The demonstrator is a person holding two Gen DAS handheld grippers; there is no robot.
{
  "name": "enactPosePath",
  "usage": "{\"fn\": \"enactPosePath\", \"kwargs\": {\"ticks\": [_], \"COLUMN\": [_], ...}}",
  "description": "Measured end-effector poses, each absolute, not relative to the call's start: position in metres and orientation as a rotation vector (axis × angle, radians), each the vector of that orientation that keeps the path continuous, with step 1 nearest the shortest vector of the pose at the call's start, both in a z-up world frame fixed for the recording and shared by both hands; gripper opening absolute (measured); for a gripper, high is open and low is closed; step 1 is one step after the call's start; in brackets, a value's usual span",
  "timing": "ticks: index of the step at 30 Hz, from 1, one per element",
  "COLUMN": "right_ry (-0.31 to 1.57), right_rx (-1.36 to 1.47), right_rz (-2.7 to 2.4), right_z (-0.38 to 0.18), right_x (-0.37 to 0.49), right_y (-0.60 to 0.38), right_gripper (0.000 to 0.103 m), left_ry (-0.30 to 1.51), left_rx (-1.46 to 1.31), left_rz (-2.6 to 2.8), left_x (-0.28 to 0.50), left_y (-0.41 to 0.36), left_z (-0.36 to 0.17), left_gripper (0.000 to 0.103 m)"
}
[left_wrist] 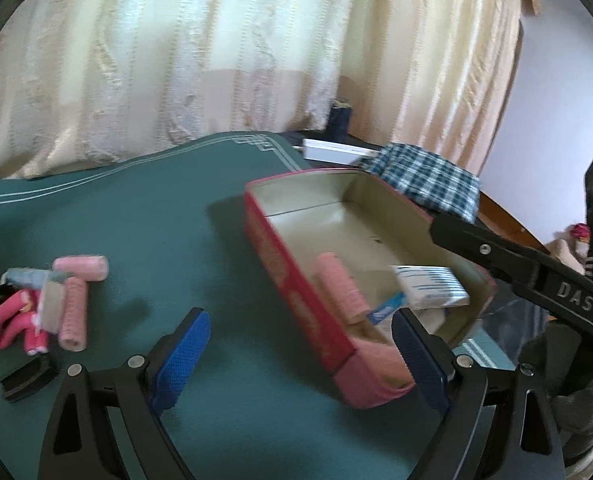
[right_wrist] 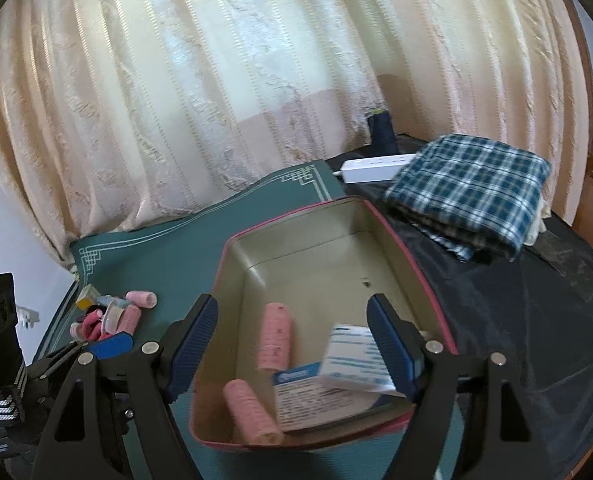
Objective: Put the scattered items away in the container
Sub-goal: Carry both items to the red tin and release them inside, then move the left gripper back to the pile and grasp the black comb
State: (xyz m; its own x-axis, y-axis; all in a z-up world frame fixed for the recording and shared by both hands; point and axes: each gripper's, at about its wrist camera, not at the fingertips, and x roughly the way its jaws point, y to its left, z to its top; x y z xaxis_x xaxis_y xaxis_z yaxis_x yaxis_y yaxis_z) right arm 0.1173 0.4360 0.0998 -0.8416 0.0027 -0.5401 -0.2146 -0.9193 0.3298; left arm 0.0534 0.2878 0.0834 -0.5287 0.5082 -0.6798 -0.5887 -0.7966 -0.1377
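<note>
Both your grippers stand wide with nothing held: the left gripper (left_wrist: 300,354) straddles the near corner of the pink box (left_wrist: 296,300), the right gripper (right_wrist: 292,344) hangs over it. Two pink rollers (right_wrist: 274,342) and cartons (right_wrist: 352,354) lie inside; more rollers (left_wrist: 74,312) sit heaped on the green mat (left_wrist: 136,208), well apart.

My pink tin (right_wrist: 392,236) is cream inside; pink rollers (left_wrist: 81,268) lie on teal cloth (left_wrist: 136,208); folded cloth (right_wrist: 472,192) is blue-white plaid.

Cream curtain (right_wrist: 216,92) hangs behind. Folded plaid cloth (right_wrist: 472,188) lies on dark cover (right_wrist: 536,312), beside white power strip (right_wrist: 376,168).
</note>
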Motion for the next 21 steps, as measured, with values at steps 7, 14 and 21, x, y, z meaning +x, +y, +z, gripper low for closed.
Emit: {"fn": "enactPosePath", "kwargs": {"ticks": [7,14,21], "right_ry": [0.511,0.460,0.403], "right_rx": [-0.853,-0.889,-0.973], "right_rz": [2.902,2.960,3.011], "right_z": [0.106,0.109,0.102], "right_x": [0.106,0.090,0.072], "right_y": [0.402,0.366,0.324], "right_gripper": [0.080,0.080,0.081], "left_ry": [0.132,0.087,0.039], "left_rx": [-0.984,-1.011,-1.034], "left_rz": [2.400,2.483,2.568], "left_x": [0.045,0.036,0.028], "left_y": [0.249,0.205,0.157], "left_z": [0.082,0.078,0.074], "left_gripper": [0.094,0.094,0.094]}}
